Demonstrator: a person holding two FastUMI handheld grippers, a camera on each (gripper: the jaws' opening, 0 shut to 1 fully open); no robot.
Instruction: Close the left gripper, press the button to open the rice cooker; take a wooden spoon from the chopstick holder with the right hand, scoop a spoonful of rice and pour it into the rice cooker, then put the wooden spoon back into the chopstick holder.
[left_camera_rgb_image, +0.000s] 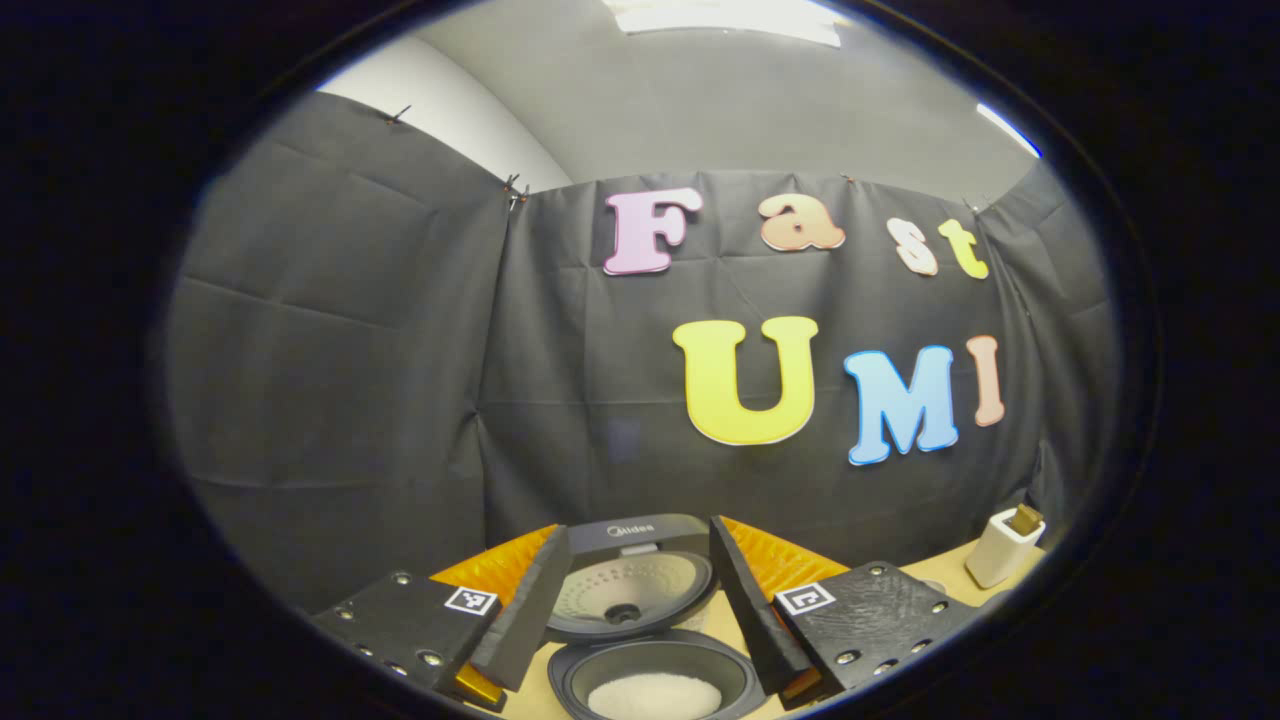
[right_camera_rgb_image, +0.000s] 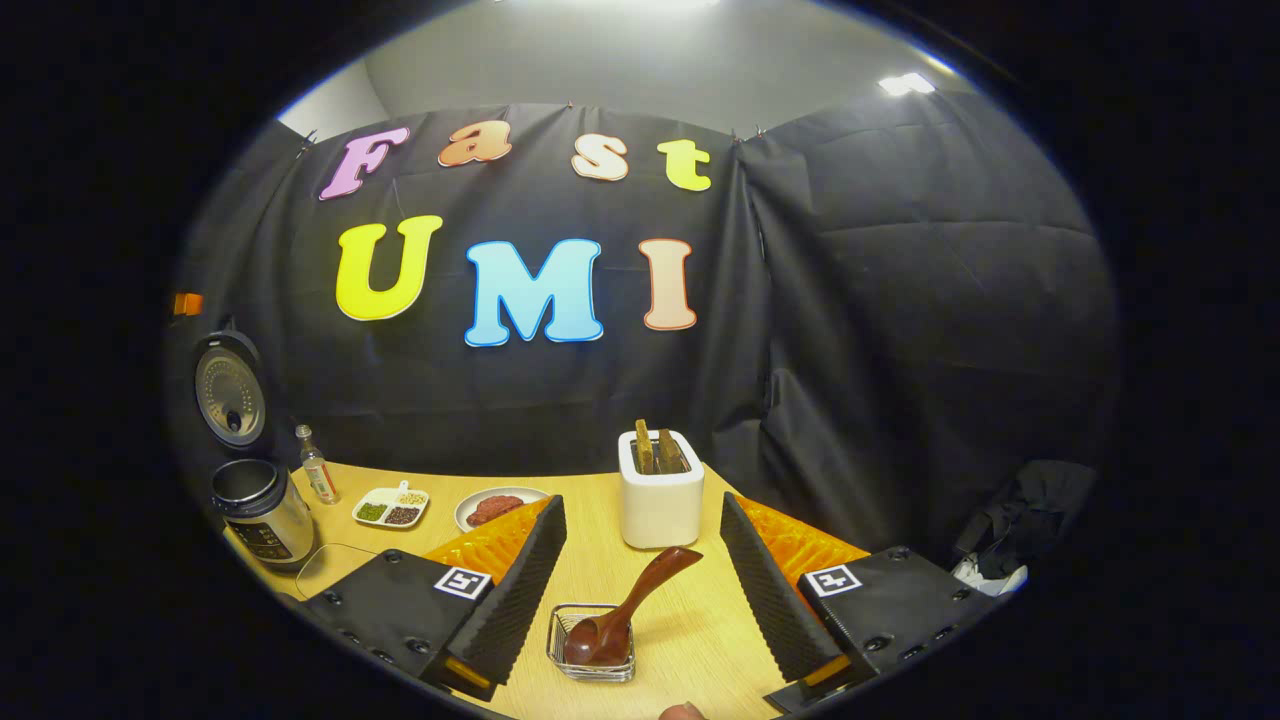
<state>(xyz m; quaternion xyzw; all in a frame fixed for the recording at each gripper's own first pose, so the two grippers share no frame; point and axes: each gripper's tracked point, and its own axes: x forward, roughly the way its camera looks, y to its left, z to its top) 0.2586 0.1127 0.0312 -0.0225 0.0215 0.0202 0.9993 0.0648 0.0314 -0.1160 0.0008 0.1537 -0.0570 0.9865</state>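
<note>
The left gripper (left_camera_rgb_image: 632, 610) hangs level with its jaws apart, aimed at the open rice cooker (left_camera_rgb_image: 640, 640), whose lid stands upright and whose pot holds white rice. The right gripper (right_camera_rgb_image: 640, 600) also has its jaws apart and empty, above the worktop (right_camera_rgb_image: 690, 640). Between them the wooden spoon (right_camera_rgb_image: 625, 610) leans in a small wire basket (right_camera_rgb_image: 590, 655), with the white chopstick holder (right_camera_rgb_image: 660, 500) behind. The right gripper view adds a bottle (right_camera_rgb_image: 318, 465), a divided dish (right_camera_rgb_image: 390, 507) and a plate (right_camera_rgb_image: 497, 507) to the far left.

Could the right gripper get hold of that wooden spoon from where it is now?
Probably yes. The right gripper is open, and the wooden spoon rests in a small wire basket between its fingers, handle tilted up toward the white holder. Nothing stands between them.
</note>
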